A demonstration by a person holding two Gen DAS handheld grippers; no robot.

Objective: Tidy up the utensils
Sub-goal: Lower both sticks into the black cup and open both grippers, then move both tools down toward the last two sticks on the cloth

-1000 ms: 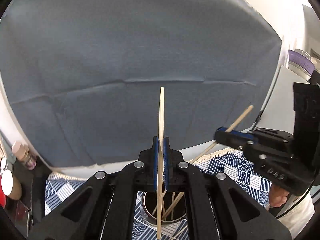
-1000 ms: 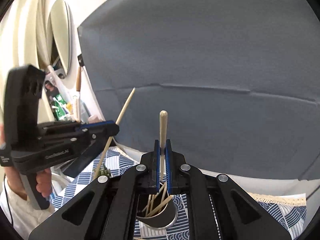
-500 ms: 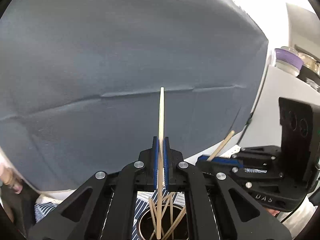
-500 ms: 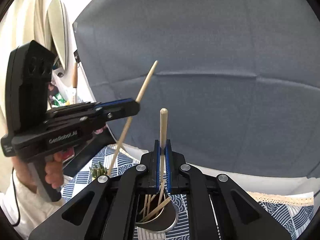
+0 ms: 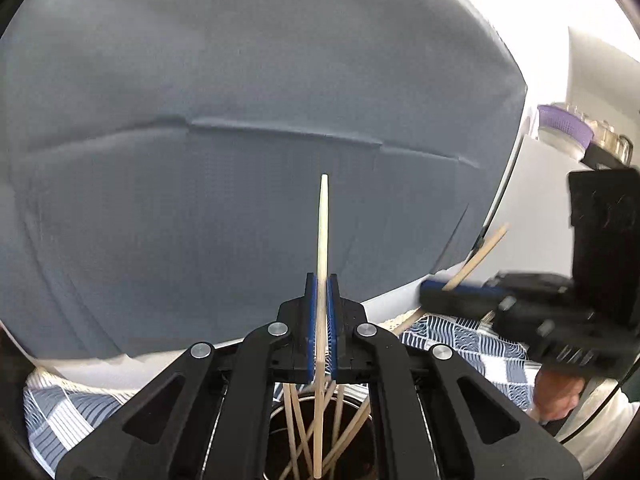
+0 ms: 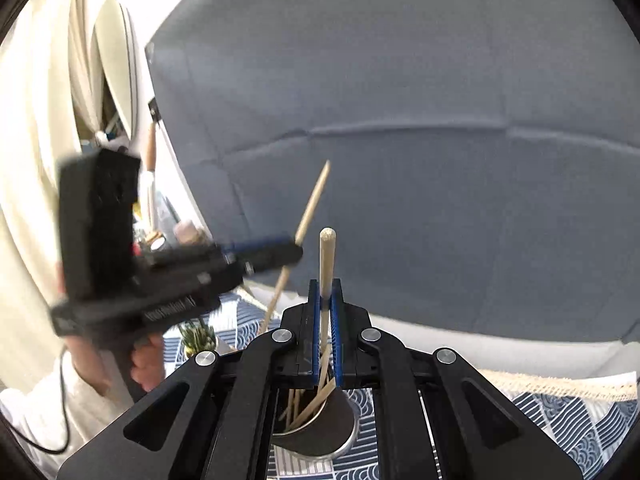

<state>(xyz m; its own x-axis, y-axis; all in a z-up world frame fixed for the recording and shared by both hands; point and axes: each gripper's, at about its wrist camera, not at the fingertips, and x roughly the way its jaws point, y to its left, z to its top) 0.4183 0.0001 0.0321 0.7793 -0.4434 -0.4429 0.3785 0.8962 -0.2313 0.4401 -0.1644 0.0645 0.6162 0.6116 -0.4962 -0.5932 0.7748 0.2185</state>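
My left gripper [image 5: 321, 280] is shut on a pale wooden chopstick [image 5: 323, 224] that stands upright, its lower end inside the round metal holder [image 5: 280, 440] below, among several other chopsticks [image 5: 340, 412]. My right gripper [image 6: 326, 286] is shut on a second wooden chopstick [image 6: 327, 256], also upright over the same holder [image 6: 336, 436]. In the right wrist view the left gripper [image 6: 294, 250] is at left with its chopstick [image 6: 312, 204] tilted. In the left wrist view the right gripper [image 5: 430, 292] is at right with its chopstick [image 5: 478, 258].
A blue and white patterned cloth [image 5: 472, 344] covers the table. A large grey sheet [image 5: 240, 120] hangs behind. A small green plant [image 6: 198, 334], bottles [image 6: 188, 232] and plates [image 6: 116, 68] are at left. A purple-lidded jar [image 5: 564, 128] stands at far right.
Both grippers have shifted over the holder. The left gripper with its chopstick has come closer to the right gripper, and the holder shows more fully under the left gripper.
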